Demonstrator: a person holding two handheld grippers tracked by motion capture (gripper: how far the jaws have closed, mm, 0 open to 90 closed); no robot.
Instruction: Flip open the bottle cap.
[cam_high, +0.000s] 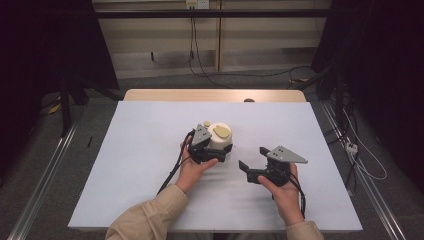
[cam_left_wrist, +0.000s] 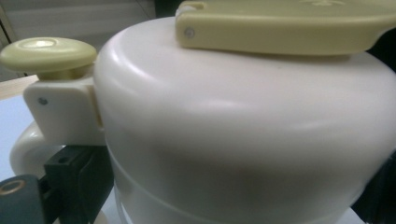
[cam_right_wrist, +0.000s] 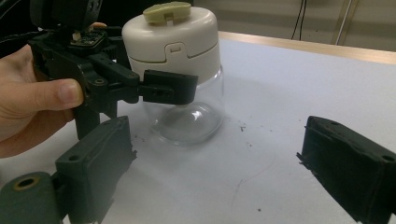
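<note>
1. Two grippers are seen over the white table (cam_high: 150, 165): the left gripper (cam_high: 216, 150) is set against the jar (cam_high: 220, 136), and the right gripper (cam_high: 254, 164) is held well apart from it, to the jar's right in the high view.
2. The jar is stood upright on the table. A cream lid (cam_right_wrist: 173, 39) with a pale yellow flap (cam_right_wrist: 167, 11) on top and a clear glass body (cam_right_wrist: 187, 116) below are shown in the right gripper view.
3. The left gripper's jaws are placed around the jar at the lower edge of the lid. One jaw is seen in the right gripper view laid across the near side of the jar, where lid and glass meet. In the left gripper view, the cream lid (cam_left_wrist: 243, 130) is seen close up between the jaws, with one black pad (cam_left_wrist: 77, 179) just beside its lower left. Whether the pads press on the jar cannot be told, so a firm hold is not confirmed.
4. A round yellow knob (cam_left_wrist: 46, 53) on a cream bracket is shown beside the left jaw, at the side of the lid.
5. The right gripper's jaws are spread wide, with nothing held between them. Bare table is seen in the gap, and the jar is located ahead of the jaws, toward the left jaw.
</note>
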